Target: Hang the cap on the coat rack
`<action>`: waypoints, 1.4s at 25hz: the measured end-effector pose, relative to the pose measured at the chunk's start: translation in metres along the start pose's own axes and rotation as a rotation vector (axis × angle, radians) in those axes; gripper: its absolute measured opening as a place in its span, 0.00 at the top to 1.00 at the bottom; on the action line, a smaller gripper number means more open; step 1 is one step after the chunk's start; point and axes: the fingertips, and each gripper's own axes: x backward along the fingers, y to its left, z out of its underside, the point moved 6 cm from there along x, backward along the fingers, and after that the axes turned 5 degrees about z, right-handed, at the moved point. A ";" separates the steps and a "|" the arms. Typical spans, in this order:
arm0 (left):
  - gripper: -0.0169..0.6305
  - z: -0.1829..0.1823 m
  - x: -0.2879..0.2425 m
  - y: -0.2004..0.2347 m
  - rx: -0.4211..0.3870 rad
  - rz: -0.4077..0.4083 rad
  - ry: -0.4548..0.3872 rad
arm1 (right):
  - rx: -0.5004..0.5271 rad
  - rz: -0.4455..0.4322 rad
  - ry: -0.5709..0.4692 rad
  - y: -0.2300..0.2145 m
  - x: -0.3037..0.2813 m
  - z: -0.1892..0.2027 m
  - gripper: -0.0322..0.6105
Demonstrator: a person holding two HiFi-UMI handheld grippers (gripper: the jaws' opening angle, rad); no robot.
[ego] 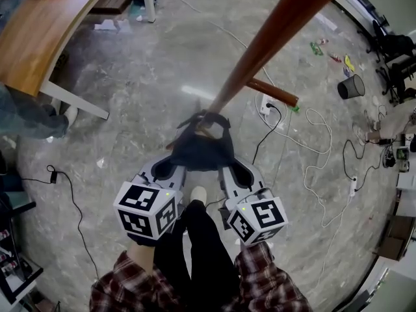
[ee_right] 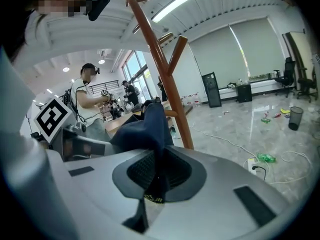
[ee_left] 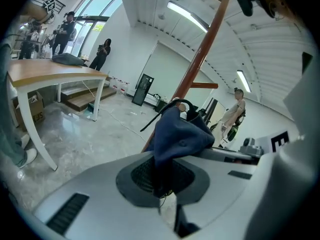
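The cap (ego: 200, 149) is limp navy cloth with an arched back strap, close against the smooth, round wooden coat rack (ego: 276, 34). The left gripper (ego: 168, 169) and right gripper (ego: 231, 172) each pinch its fabric tight between ribbed pads.

Grey left tongs (ego: 173, 166), right tongs (ego: 227, 169); black-white marker cubes (ego: 148, 210); red plaid sleeves (ego: 268, 279); black trousers (ego: 201, 252).

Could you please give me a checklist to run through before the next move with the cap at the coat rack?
1. Left hand-held gripper shut on the cap: ok.
2. Right hand-held gripper shut on the cap: ok.
3. Cap brought up to the coat rack pole: ok.
4. Rear strap open and facing the pole: ok.
5. Strap hooked over a peg: cannot tell; the cap covers that spot.
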 end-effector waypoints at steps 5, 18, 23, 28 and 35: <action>0.94 0.009 -0.021 0.011 -0.008 0.007 0.023 | 0.012 0.017 0.021 -0.014 -0.014 0.013 0.91; 0.94 0.006 -0.085 0.038 -0.021 0.015 0.045 | 0.038 0.061 0.031 -0.057 -0.061 0.024 0.91; 0.94 0.000 -0.099 0.046 -0.020 -0.001 0.051 | 0.030 0.055 0.048 -0.064 -0.074 0.021 0.91; 0.94 -0.001 -0.100 0.043 -0.013 -0.006 0.054 | 0.026 0.044 0.050 -0.067 -0.074 0.021 0.91; 0.93 -0.003 -0.093 0.042 -0.054 -0.032 0.031 | 0.010 -0.009 0.050 -0.063 -0.072 0.021 0.86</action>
